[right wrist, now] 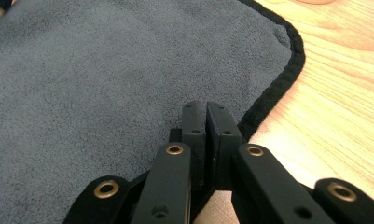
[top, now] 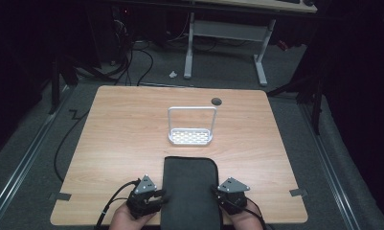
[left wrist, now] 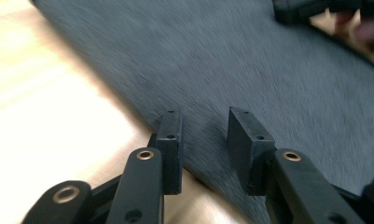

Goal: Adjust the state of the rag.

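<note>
A dark grey fleece cloth (top: 190,190) with a black hem lies folded flat at the table's near edge. My left gripper (top: 159,196) is at the cloth's left edge. In the left gripper view it (left wrist: 203,122) stands open, its jaws over the edge of the cloth (left wrist: 250,70) with nothing between them. My right gripper (top: 218,194) is at the cloth's right edge. In the right gripper view it (right wrist: 205,111) is shut, low over the cloth (right wrist: 105,84) just inside the hem (right wrist: 294,60). I see no fabric pinched between its jaws.
A white wire rack (top: 191,128) with a tall hoop handle stands mid-table beyond the cloth. A round cable hole (top: 216,101) sits near the wooden table's (top: 118,139) far edge. A desk frame and cables are on the floor behind.
</note>
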{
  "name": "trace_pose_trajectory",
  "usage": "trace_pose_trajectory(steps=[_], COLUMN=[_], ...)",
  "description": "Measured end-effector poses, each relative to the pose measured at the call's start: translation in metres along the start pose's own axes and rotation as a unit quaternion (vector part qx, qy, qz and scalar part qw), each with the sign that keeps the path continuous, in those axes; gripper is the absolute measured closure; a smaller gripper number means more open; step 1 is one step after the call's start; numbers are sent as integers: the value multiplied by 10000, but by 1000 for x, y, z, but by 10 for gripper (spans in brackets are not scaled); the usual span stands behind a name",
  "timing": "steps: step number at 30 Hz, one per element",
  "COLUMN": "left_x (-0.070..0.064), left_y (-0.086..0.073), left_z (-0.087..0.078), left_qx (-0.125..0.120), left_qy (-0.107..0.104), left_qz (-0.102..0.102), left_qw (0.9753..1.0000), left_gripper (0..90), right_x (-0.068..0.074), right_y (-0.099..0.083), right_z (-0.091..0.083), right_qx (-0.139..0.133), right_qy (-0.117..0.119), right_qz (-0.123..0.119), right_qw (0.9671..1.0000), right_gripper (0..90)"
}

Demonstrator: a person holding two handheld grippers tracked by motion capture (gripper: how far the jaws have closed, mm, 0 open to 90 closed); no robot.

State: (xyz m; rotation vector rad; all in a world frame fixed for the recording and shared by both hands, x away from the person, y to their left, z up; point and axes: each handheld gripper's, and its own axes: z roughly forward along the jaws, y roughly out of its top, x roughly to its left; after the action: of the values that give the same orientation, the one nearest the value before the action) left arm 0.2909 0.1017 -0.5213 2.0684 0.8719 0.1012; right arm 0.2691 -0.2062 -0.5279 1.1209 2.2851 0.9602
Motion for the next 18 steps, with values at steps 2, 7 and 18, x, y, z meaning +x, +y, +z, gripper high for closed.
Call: trace_pose_trajectory(steps=[2,7,18], left_x=[7,29,54], left_y=[6,27,57], left_z=[-1,10,60], left_qx=[-204,-462,-154], left_qy=[92,387,785], left_qz=[-136,-399,-797], left_qw=[9997,9974,9936], left_gripper=[655,551,377], right_x=[0,0,0], right_y=[0,-1,-1], right_z=[0,0,0], right_qx=[8,-24,-30], right_qy=[-20,21,14], right_qz=[-39,-36,-45], right_qw=[10000,10000,10000], right_gripper=[870,866,863])
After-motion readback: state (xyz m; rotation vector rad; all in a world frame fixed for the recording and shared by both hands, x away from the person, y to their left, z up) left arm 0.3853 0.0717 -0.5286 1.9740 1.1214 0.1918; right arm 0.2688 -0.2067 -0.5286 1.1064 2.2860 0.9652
